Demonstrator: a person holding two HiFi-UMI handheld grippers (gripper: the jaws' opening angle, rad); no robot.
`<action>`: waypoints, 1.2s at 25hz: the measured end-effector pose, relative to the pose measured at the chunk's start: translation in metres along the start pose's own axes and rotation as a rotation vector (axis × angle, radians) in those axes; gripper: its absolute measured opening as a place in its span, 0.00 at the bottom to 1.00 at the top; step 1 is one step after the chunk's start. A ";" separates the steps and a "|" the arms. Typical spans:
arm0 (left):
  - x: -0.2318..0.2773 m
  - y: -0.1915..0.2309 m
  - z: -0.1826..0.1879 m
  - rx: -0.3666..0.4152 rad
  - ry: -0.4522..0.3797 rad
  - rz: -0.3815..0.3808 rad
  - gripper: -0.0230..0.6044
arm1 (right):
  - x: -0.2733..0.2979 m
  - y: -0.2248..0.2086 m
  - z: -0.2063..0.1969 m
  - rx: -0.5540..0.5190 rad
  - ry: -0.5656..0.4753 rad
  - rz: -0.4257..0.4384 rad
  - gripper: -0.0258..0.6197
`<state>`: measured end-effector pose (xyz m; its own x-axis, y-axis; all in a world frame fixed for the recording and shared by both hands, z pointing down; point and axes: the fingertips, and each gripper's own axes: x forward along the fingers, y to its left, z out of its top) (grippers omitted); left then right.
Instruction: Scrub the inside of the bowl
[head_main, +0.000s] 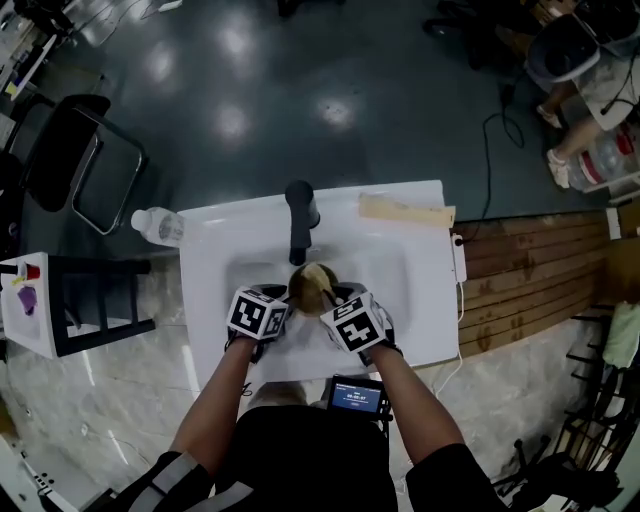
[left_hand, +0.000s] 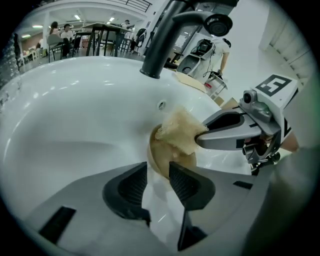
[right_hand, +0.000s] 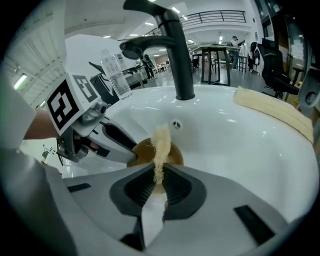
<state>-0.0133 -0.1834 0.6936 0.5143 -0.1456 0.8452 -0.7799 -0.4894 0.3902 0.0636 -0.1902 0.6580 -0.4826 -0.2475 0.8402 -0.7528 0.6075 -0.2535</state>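
Note:
A brown bowl (head_main: 313, 287) sits in the white sink (head_main: 210, 255) below the black faucet (head_main: 300, 215). My left gripper (left_hand: 157, 181) stands open, and the bowl's (left_hand: 170, 159) near rim lies just past its fingertips with nothing pressed between the pads. My right gripper (right_hand: 157, 181) is shut on a pale fibrous scrubbing pad (right_hand: 161, 142), which hangs over the bowl (right_hand: 145, 150). In the left gripper view the pad (left_hand: 180, 131) sticks out of the right gripper's (left_hand: 202, 136) tips above the bowl. Both grippers (head_main: 283, 300) (head_main: 335, 298) flank the bowl from the near side.
A clear plastic bottle (head_main: 158, 225) lies at the sink's back left corner. A tan folded cloth (head_main: 405, 211) rests on the back right rim. The faucet spout (right_hand: 175, 50) overhangs the basin. A black chair (head_main: 70, 160) and a white stand (head_main: 30, 300) are at the left.

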 end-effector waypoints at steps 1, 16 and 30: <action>0.001 0.000 0.000 -0.005 0.005 0.001 0.24 | 0.004 0.001 -0.001 -0.006 0.017 0.000 0.10; 0.015 -0.002 0.005 -0.038 -0.034 -0.049 0.15 | 0.042 -0.016 -0.006 -0.022 0.200 -0.108 0.10; 0.017 -0.006 0.001 0.025 -0.002 -0.051 0.15 | 0.066 0.001 0.014 -0.083 0.134 -0.086 0.10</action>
<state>0.0008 -0.1838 0.7056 0.5541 -0.1215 0.8236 -0.7434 -0.5174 0.4239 0.0243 -0.2164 0.7061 -0.3497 -0.2024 0.9147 -0.7468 0.6498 -0.1417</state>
